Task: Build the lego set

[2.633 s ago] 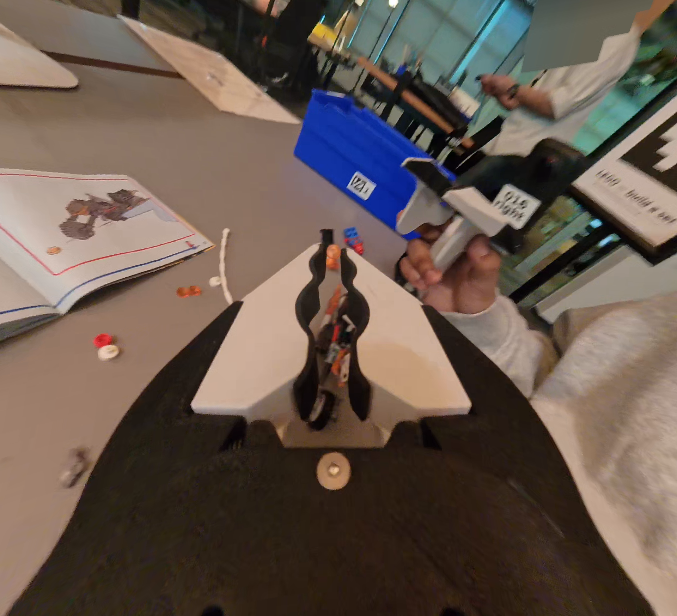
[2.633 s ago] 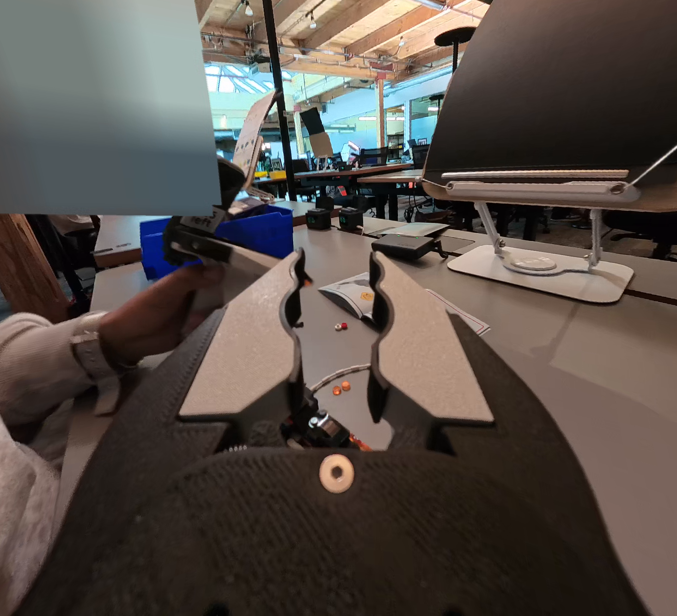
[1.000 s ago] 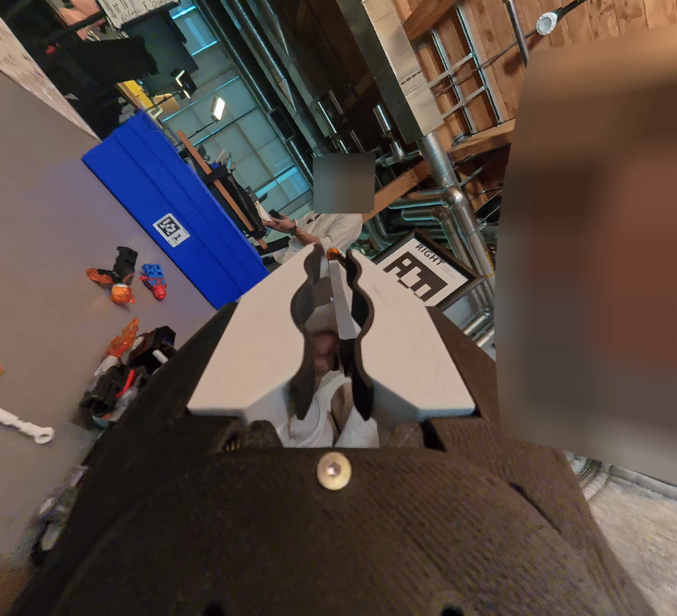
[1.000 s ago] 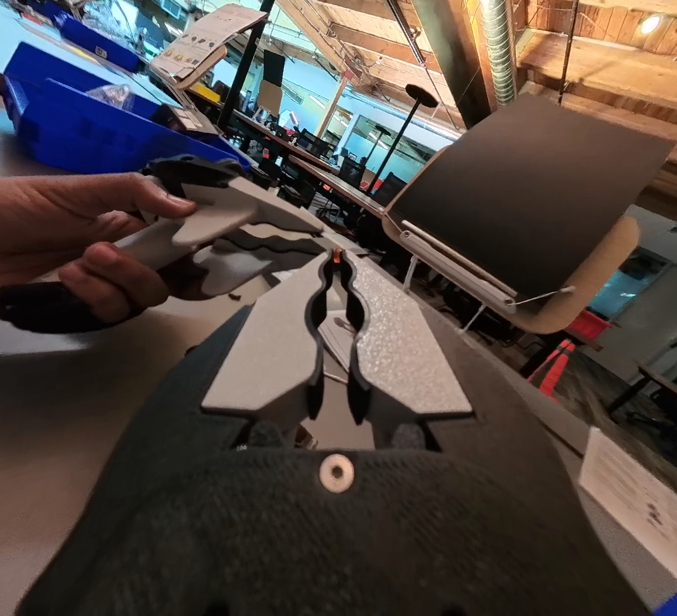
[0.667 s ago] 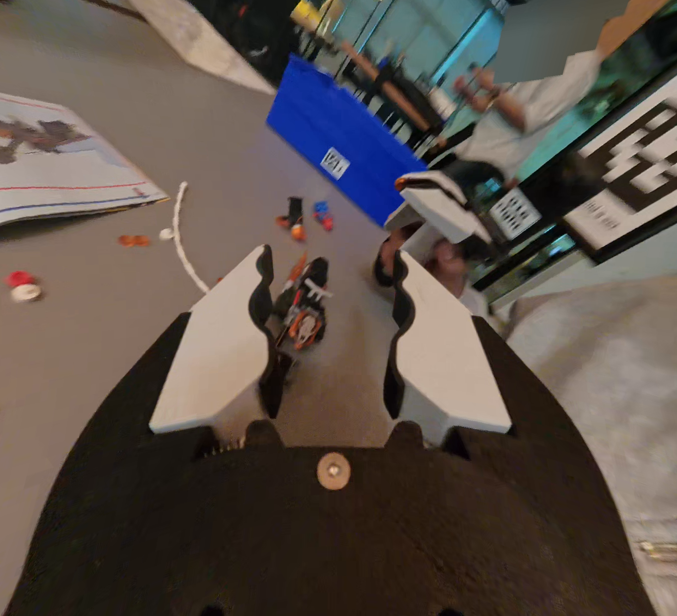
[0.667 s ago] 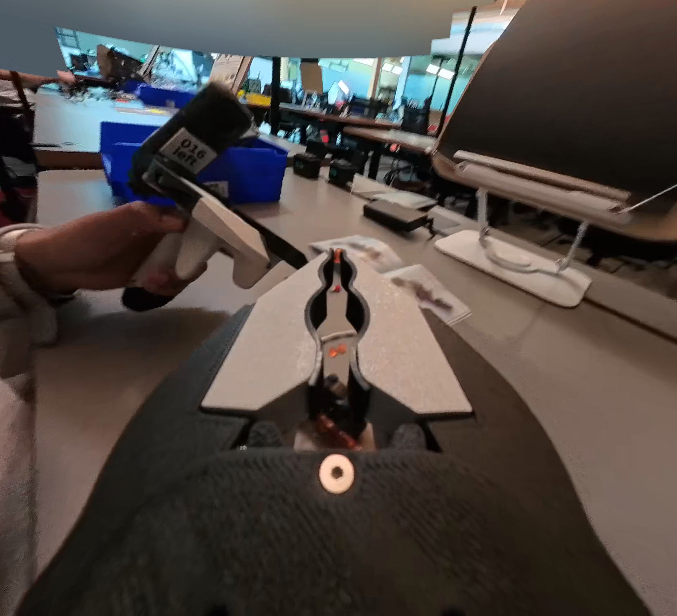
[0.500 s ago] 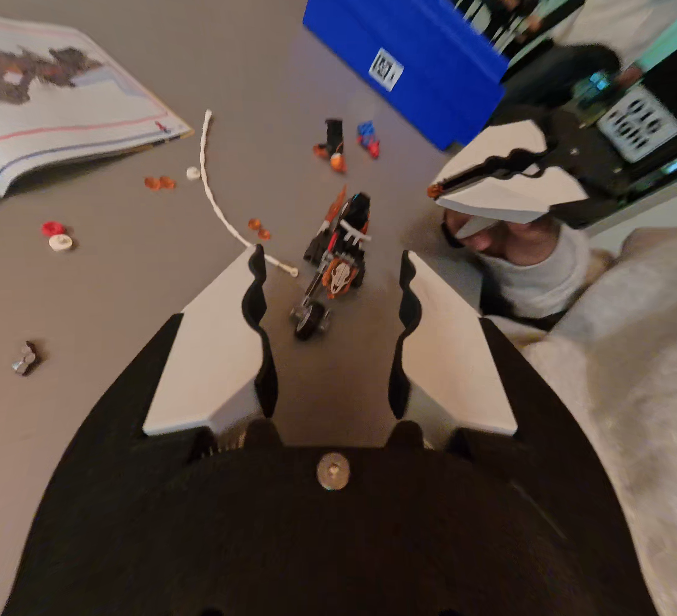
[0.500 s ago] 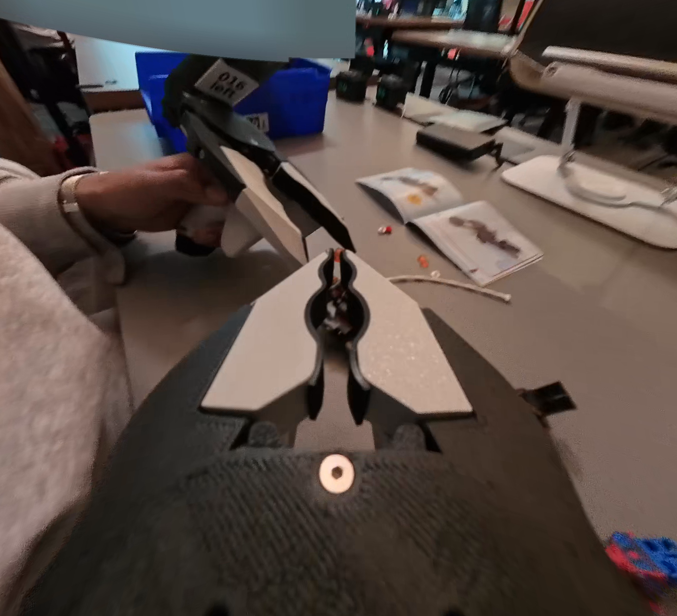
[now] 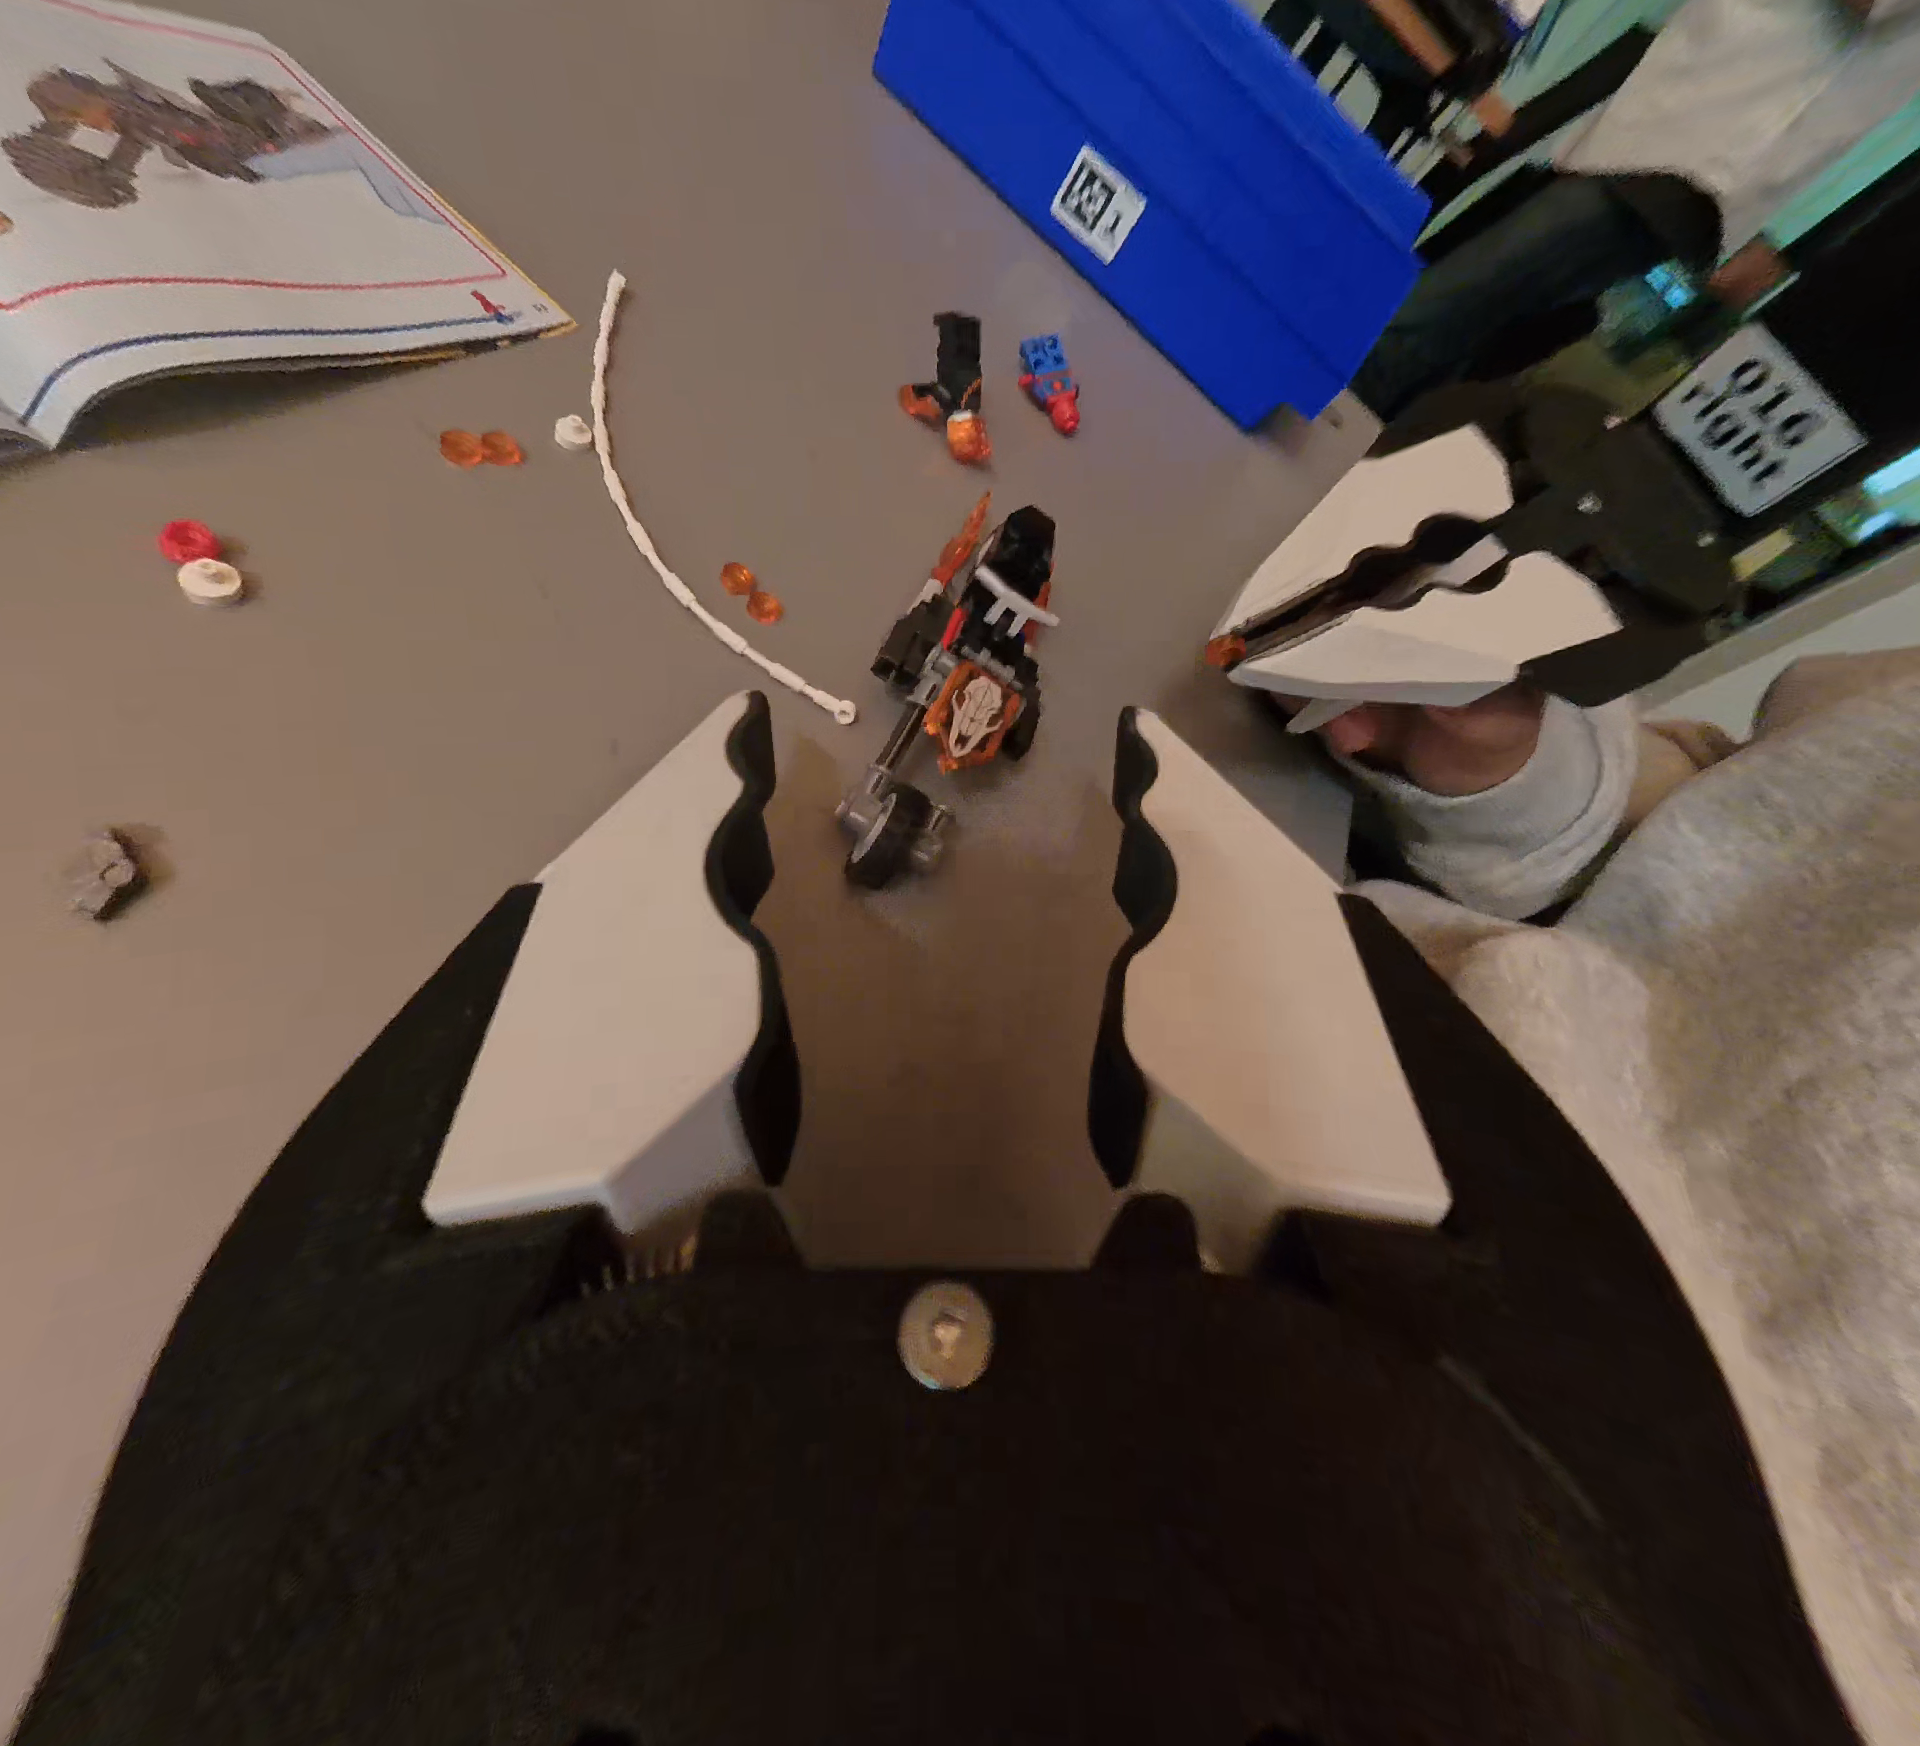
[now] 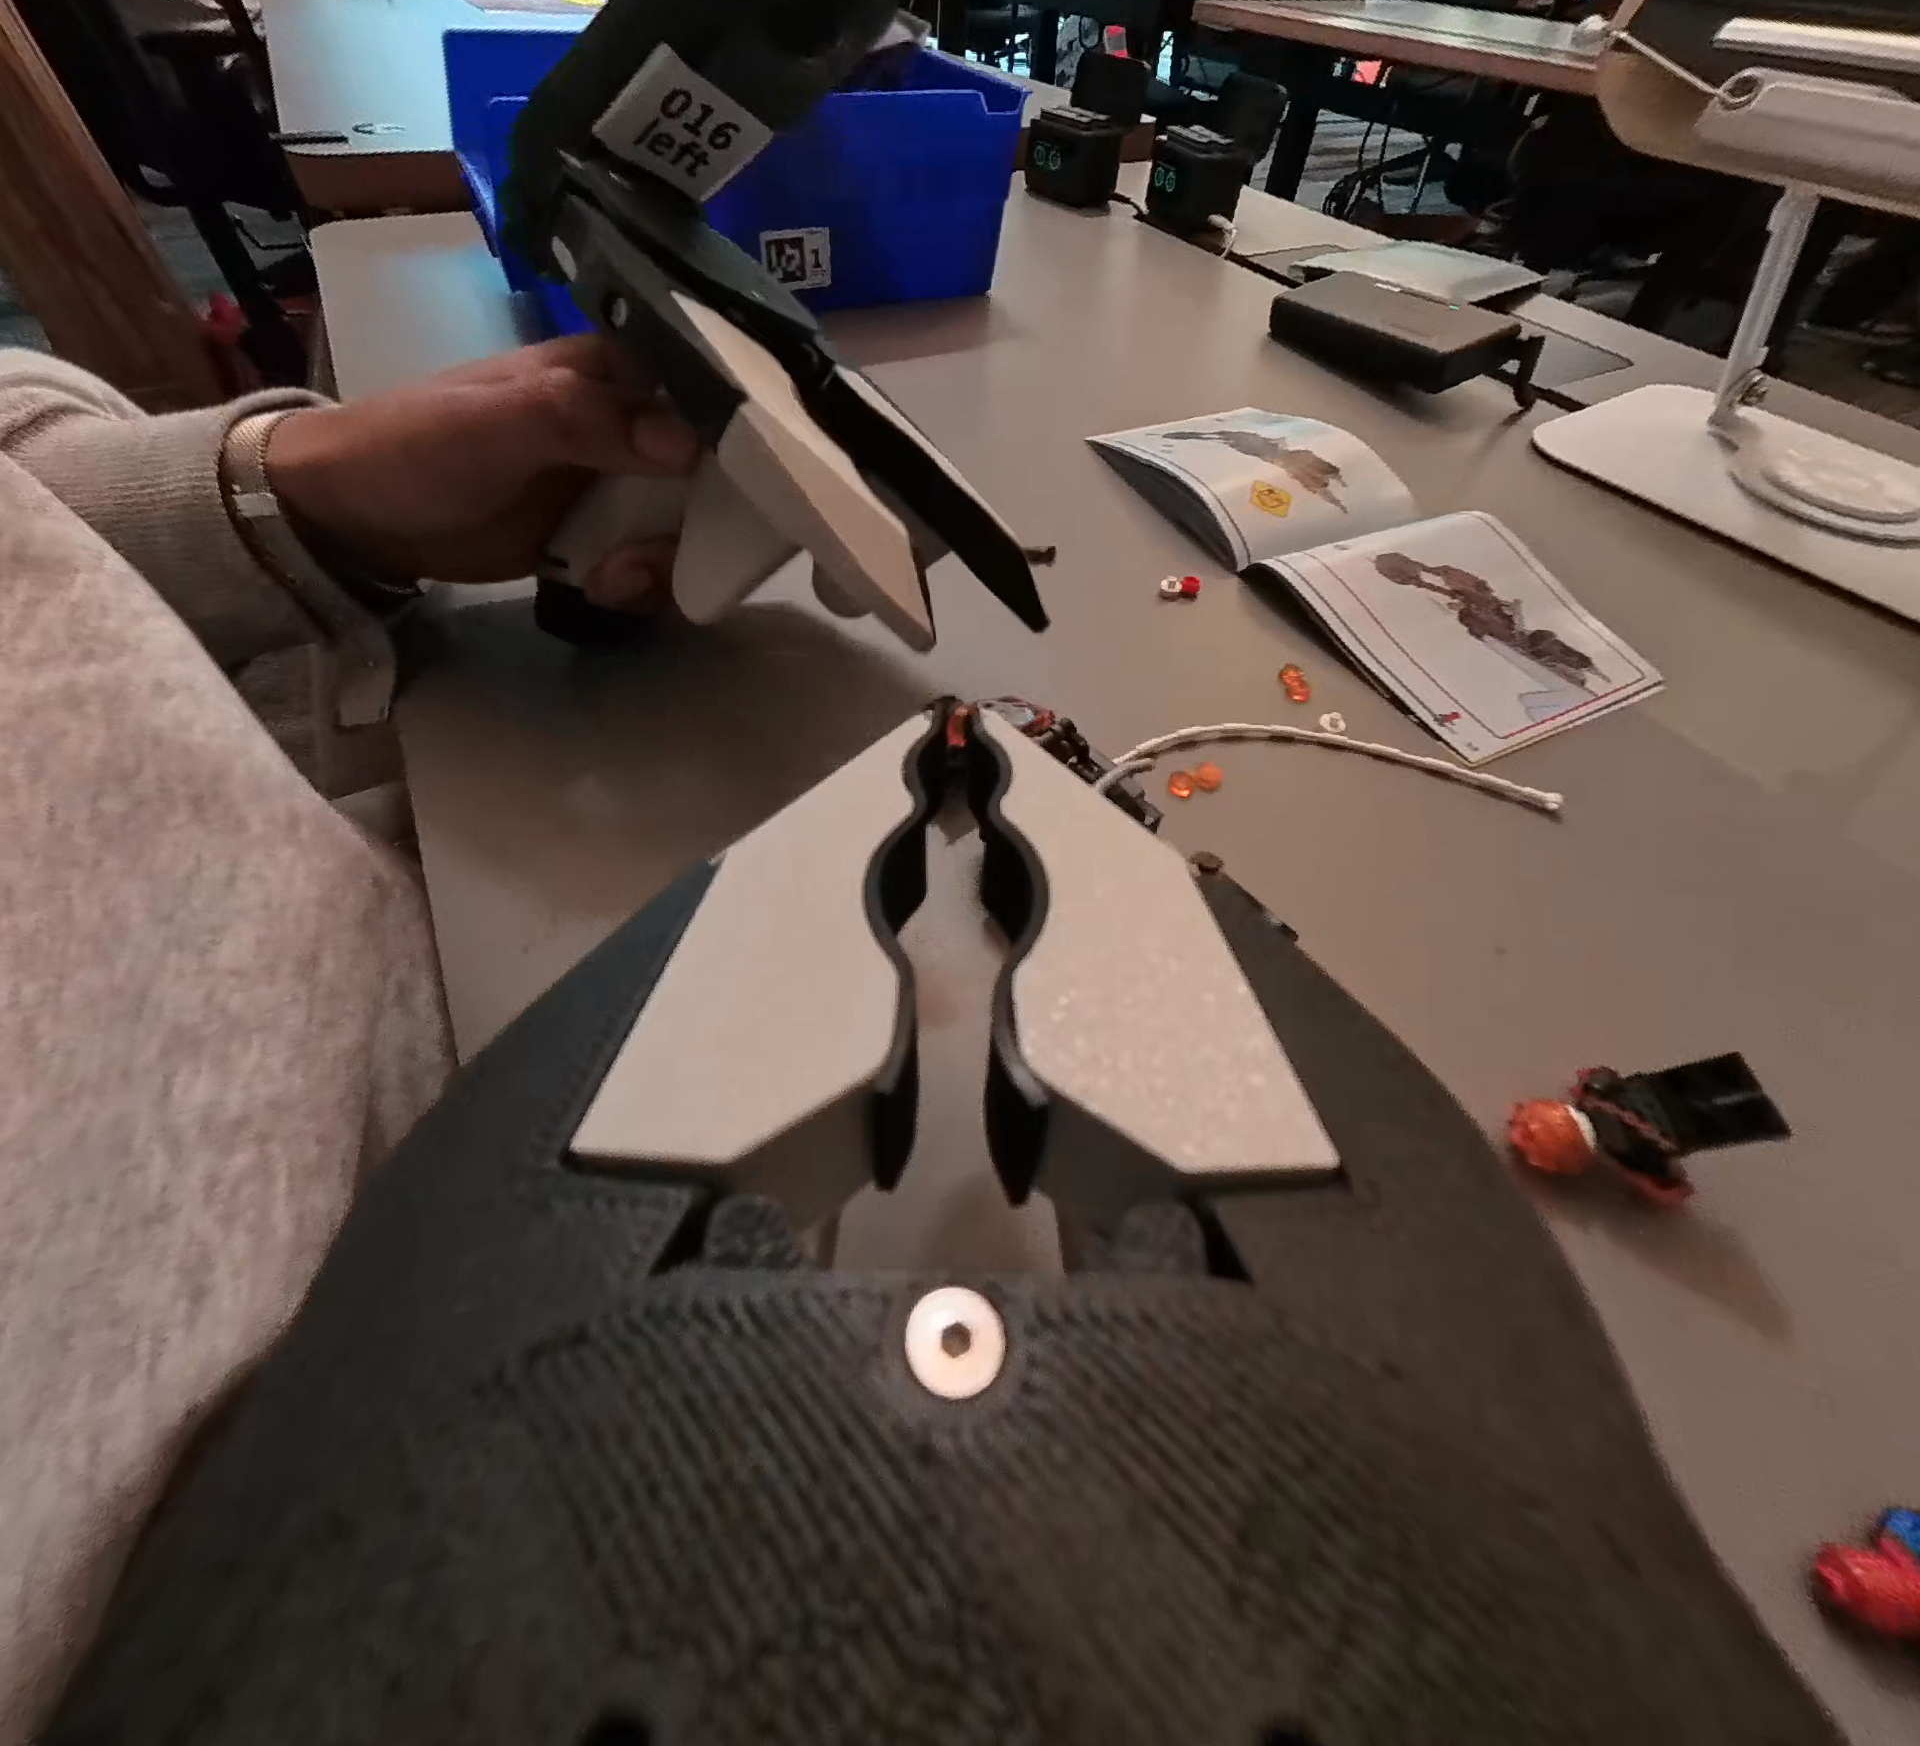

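A small black and orange lego motorcycle (image 9: 961, 688) lies on the grey table (image 9: 520, 761), just ahead of my left gripper (image 9: 940, 720), which is open and empty above it. My right gripper (image 10: 958, 722) is shut on a tiny orange piece (image 10: 957, 722) at its tips. In the left wrist view the right gripper (image 9: 1226, 652) hovers just right of the motorcycle. In the right wrist view the motorcycle (image 10: 1075, 746) is mostly hidden behind my right fingers, and the left gripper (image 10: 982, 631) hangs open just beyond.
An open instruction booklet (image 9: 208, 169) lies far left, and a blue bin (image 9: 1132, 127) stands at the back. A white chain (image 9: 644, 501), orange studs (image 9: 478, 447), a black minifigure (image 9: 956, 387), a blue and red piece (image 9: 1049, 371) and a grey bit (image 9: 104, 870) are scattered about. A laptop stand (image 10: 1766, 449) is far right.
My left gripper let go of the motorcycle, which now lies on the table, and opened. My right gripper closed on the orange piece and swung down towards the motorcycle.
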Action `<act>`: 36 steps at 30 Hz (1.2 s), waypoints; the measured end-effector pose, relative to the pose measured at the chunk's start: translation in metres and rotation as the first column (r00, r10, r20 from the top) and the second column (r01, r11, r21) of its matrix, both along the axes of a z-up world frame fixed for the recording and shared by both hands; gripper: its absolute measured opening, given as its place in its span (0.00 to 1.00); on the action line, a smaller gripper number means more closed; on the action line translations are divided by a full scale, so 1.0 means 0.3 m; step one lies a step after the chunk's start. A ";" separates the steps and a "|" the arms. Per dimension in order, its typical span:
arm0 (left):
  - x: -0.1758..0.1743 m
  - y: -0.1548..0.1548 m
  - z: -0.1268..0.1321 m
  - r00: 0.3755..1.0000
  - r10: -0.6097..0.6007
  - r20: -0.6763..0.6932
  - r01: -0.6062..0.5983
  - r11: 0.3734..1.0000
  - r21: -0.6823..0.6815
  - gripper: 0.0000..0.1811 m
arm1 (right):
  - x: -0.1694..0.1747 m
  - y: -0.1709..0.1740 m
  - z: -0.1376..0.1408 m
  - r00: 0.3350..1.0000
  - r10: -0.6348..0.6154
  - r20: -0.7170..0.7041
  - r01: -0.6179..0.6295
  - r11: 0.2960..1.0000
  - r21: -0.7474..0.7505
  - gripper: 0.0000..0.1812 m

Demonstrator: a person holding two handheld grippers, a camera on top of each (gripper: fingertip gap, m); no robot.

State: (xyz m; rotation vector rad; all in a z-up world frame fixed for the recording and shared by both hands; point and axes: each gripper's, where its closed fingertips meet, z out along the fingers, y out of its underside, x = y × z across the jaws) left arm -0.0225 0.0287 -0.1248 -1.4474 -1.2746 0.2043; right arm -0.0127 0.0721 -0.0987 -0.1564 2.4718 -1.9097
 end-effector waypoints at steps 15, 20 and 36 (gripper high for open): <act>0.086 -0.186 0.249 0.888 0.241 -0.391 -0.184 0.967 0.179 0.29 | 0.020 -0.029 0.024 0.995 -0.074 0.071 0.077 0.996 -0.043 0.00; 0.089 -0.278 0.282 0.876 0.259 -0.408 -0.179 0.958 0.225 0.29 | 0.001 -0.051 -0.016 0.973 -0.206 0.101 0.203 0.978 0.041 0.00; 0.015 -0.433 0.194 0.942 0.312 -0.124 -0.185 0.791 0.584 0.35 | -0.006 -0.068 -0.099 0.897 -0.412 0.158 0.379 0.903 0.202 0.00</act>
